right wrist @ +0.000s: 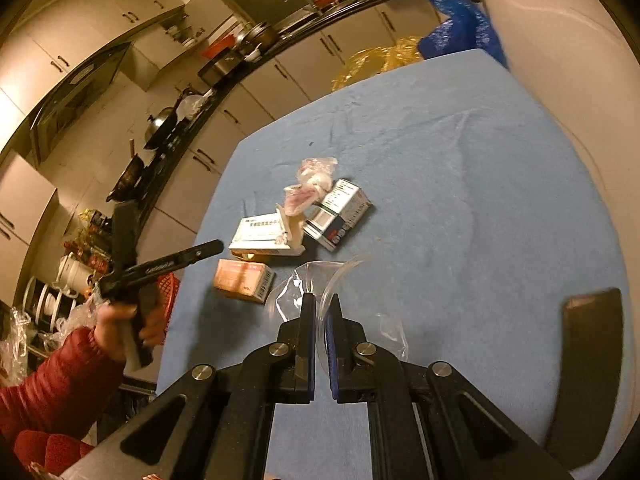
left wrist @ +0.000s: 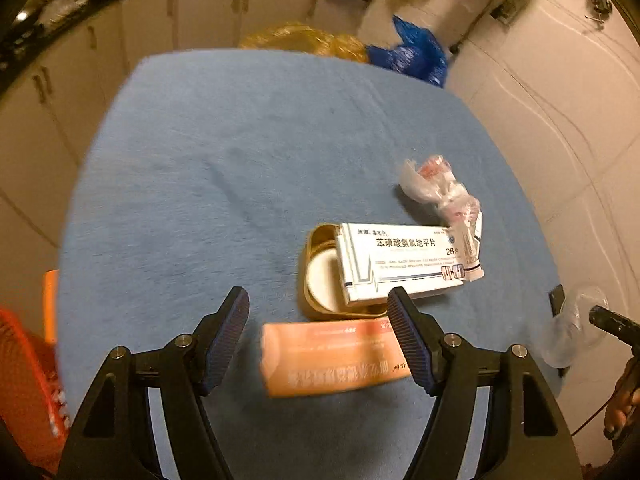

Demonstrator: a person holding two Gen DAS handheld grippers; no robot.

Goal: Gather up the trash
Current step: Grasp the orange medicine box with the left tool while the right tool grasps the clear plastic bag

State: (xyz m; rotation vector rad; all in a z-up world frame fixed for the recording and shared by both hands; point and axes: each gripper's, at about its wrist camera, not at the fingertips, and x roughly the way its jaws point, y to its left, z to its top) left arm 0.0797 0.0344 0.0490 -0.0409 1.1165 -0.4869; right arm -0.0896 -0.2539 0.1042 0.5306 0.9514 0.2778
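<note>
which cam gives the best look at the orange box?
Left wrist: the orange box lies large and close, between the open left tool fingers, though blurred. Right wrist shows it small, farther off, beside the white box.

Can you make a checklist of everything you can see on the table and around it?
Surface: blue cloth over the table, wrinkled.
Job's things: orange box, white box lying on a gold tin, crumpled wrapper, blue-and-white box, clear bag.
Clutter: dark flat object at the table edge.
Grippers: left gripper open above the orange box; right gripper shut on the clear bag.
Cables: nothing seen.
Surroundings: kitchen cabinets, pots on the counter, yellow bag, blue bag, red basket.
</note>
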